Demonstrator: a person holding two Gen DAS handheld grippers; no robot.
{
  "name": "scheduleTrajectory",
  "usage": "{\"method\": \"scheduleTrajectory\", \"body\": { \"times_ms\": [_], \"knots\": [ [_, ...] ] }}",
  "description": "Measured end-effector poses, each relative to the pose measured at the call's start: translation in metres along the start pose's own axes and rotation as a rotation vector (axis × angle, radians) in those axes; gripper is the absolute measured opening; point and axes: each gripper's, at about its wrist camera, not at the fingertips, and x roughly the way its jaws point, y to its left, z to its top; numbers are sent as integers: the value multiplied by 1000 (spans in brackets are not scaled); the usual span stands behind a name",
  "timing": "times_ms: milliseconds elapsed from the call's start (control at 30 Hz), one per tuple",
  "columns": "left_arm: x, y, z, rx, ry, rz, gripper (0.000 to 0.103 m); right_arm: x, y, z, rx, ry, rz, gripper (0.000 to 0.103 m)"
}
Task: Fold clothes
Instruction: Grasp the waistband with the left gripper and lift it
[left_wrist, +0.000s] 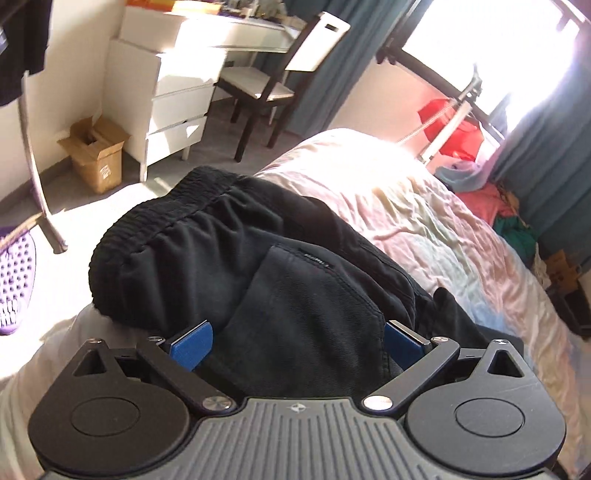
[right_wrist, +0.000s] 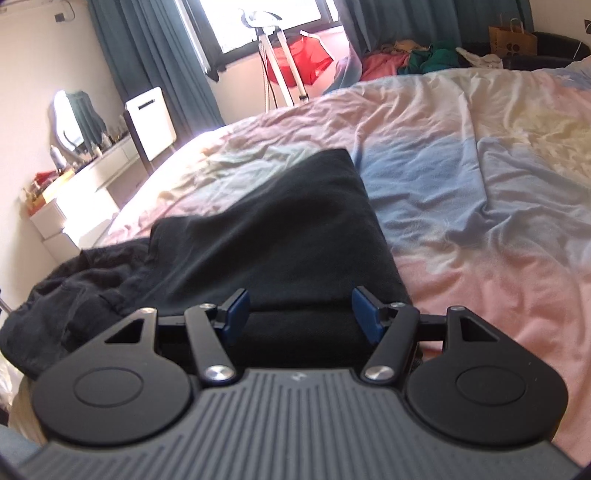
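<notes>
A pair of black trousers (left_wrist: 236, 258) lies on the bed, its elastic waistband (left_wrist: 162, 214) bunched toward the bed's corner. My left gripper (left_wrist: 297, 343) is open, its blue pads on either side of the fabric near a back pocket. In the right wrist view the trousers' leg (right_wrist: 288, 229) lies flat and folded, running away across the bed. My right gripper (right_wrist: 297, 314) is open, its pads wide on either side of the leg's near end, low over the cloth.
The bed (right_wrist: 461, 177) has a rumpled pastel cover. A white dresser (left_wrist: 170, 99), a chair (left_wrist: 280, 74) and a cardboard box (left_wrist: 96, 155) stand on the floor beyond the bed's corner. A tripod (right_wrist: 280, 62), curtains and a pile of clothes (right_wrist: 406, 55) are by the window.
</notes>
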Motion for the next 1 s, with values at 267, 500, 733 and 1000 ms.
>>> {"method": "scheduleTrajectory", "body": {
  "times_ms": [267,500,733,1000],
  "knots": [
    [35,45,-25,-207,123,-97,102,8,10,-9,-72,46,-36,65],
    [76,100,-23,-441,-43,-96,90,2,11,-6,-64,8,-25,65],
    [95,129,-16,-595,-218,-44,65,3,40,-12,-167,-46,73,64],
    [80,55,11,-273,-409,81,37,34,73,-33,-321,52,22,65]
  ]
}}
